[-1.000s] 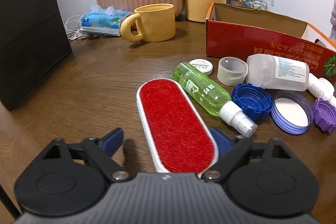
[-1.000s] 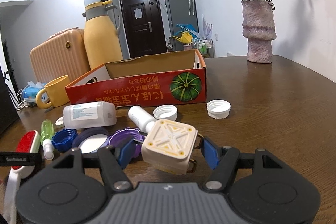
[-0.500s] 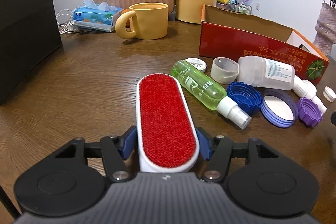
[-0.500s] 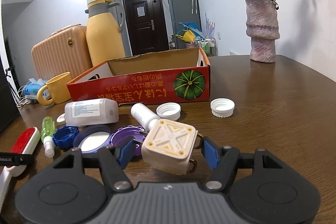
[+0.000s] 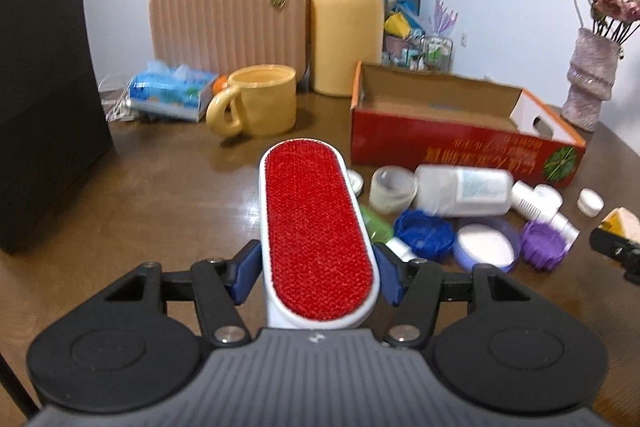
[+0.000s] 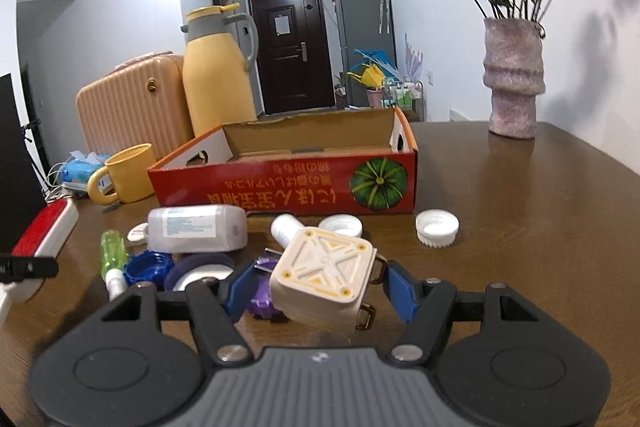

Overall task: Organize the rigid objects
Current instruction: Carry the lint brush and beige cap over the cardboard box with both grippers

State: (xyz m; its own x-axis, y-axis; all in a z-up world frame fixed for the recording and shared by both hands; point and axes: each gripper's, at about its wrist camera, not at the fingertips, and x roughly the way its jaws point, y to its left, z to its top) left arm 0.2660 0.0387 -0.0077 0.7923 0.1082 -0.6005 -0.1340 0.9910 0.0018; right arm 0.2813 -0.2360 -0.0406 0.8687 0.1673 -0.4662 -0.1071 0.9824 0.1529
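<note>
Left view: left claw (image 5: 316, 277) clamps the red-faced white plastic lint brush (image 5: 316, 227), lifted off the brown wooden surface (image 5: 168, 195).
Right view: right claw (image 6: 316, 287) grips the cream square plastic block (image 6: 322, 277).
Progress: red cardboard box (image 6: 288, 187) looks empty; bottles and caps remain outside.

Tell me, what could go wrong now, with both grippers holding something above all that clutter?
The left gripper grips the long red brush near one end only, so it might tilt or slip. On its way to the red box it passes close over the green spray bottle and blue cap and could knock them. The right gripper holds the cream square case at an angle; it may twist loose.
</note>
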